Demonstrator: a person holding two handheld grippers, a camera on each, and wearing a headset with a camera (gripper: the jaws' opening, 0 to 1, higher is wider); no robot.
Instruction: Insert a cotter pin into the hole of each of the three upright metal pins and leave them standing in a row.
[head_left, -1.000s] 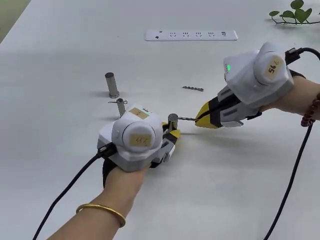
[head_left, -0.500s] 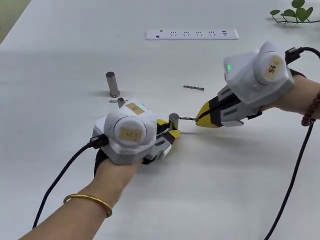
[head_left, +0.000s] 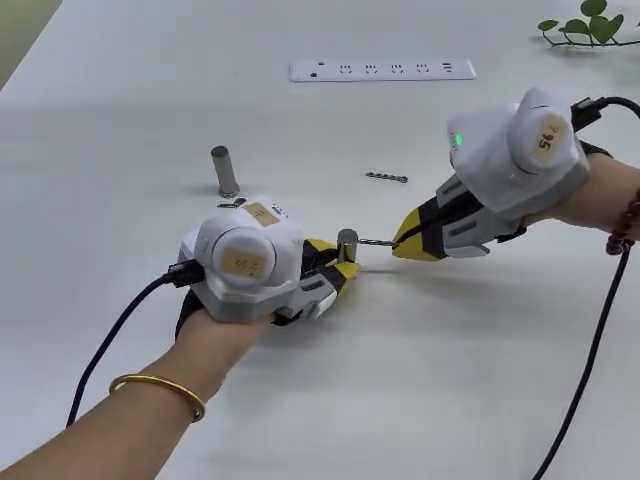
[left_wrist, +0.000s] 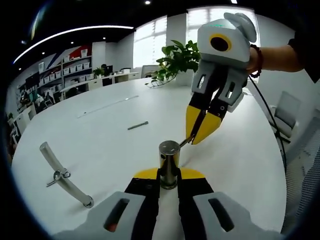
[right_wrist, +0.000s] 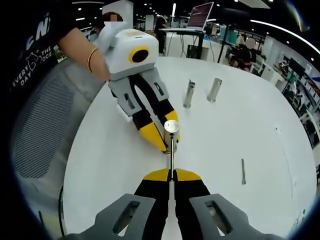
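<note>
Steel, short and cylindrical with a polished sheen, the metal pin (left_wrist: 169, 152) was held upright near the middle of the smooth white table (head_left: 420, 380), clamped between the yellow-tipped jaws of the left gripper (left_wrist: 169, 176). A thin wire cotter pin (right_wrist: 171, 152) was pinched in the tightly closed right gripper (right_wrist: 171, 176), its tip at the pin's side just under the top. By judgement, the slender wire could be bent or skid off the rounded wall if pushed out of line with the hole, and the pin could be tipped.

White rounded-shell left gripper (head_left: 344, 267) and right gripper (head_left: 399, 245), yellow-black jaws, trailing black cables (head_left: 112, 340); thin gold bangle (head_left: 160, 385) behind left, dark beaded bracelet (head_left: 628, 215) behind right.
</note>
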